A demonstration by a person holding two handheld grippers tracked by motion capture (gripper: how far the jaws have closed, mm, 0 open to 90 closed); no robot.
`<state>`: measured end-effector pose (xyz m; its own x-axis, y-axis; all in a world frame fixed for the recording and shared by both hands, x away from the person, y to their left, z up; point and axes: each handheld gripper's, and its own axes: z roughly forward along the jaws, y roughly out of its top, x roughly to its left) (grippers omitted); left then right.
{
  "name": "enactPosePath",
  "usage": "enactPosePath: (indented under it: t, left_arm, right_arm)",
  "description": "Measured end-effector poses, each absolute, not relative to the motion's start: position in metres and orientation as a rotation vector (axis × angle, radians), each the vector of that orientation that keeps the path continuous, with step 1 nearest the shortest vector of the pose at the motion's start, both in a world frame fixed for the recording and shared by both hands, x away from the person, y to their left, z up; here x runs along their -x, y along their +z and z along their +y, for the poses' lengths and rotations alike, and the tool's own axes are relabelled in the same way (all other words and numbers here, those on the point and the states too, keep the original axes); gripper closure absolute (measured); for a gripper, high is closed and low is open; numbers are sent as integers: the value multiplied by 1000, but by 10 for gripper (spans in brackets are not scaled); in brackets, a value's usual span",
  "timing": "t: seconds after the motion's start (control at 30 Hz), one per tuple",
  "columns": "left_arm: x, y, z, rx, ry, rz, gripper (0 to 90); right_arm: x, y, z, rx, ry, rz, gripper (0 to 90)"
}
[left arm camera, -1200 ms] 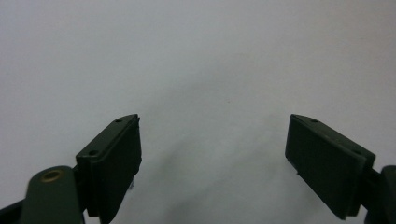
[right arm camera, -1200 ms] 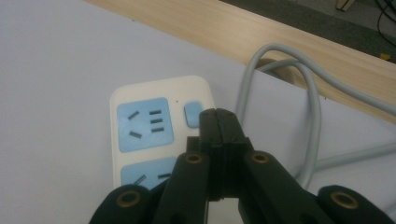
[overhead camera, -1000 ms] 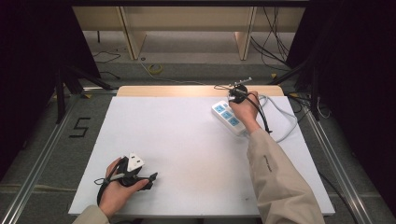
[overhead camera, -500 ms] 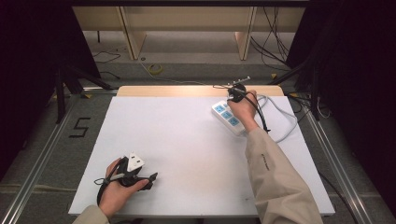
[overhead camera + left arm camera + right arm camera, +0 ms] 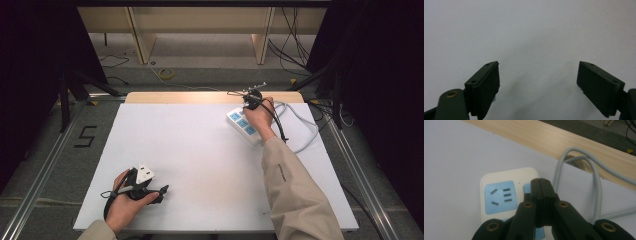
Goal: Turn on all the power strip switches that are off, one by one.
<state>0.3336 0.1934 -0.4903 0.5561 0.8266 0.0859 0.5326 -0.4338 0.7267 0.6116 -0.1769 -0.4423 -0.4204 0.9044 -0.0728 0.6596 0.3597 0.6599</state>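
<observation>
Two grippers in play, almost nothing differs from a second ago. Left gripper (image 5: 159, 192) sits at the near left corner of the white table (image 5: 190, 150), held in the person's left hand (image 5: 125, 202), same spot and same pose as in both earlier high views. Grey three-cornered plate (image 5: 144, 174) on top of it faces up. In the left gripper view its jaws stand wide apart with only bare white tabletop between them, nothing gripped.

Middle of the table: unchanged.

Right side: right gripper (image 5: 541, 185) is over the white power strip (image 5: 243, 126) at the far right of the table, near the bare wooden edge (image 5: 200, 96). Right hand (image 5: 260, 117) and beige sleeve (image 5: 295, 190) hold the same line as before; any shift is too small to call. In the right gripper view the jaws are pressed together with no gap and nothing between them, tips just above the strip's face beside a blue socket panel (image 5: 499, 197). Whether the tips touch the strip, cannot tell. Strip's grey cord (image 5: 596, 185) loops off past the wooden edge, same lie as earlier.
</observation>
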Motion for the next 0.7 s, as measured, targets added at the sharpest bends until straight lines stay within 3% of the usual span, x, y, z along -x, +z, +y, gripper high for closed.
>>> enactPosePath:
  t: [0.7]
  left_arm:
    - [-333,-490,194,-2137,577,1087,183]
  right_arm:
    - [-617,-446,-168,-1338,774,2210,900]
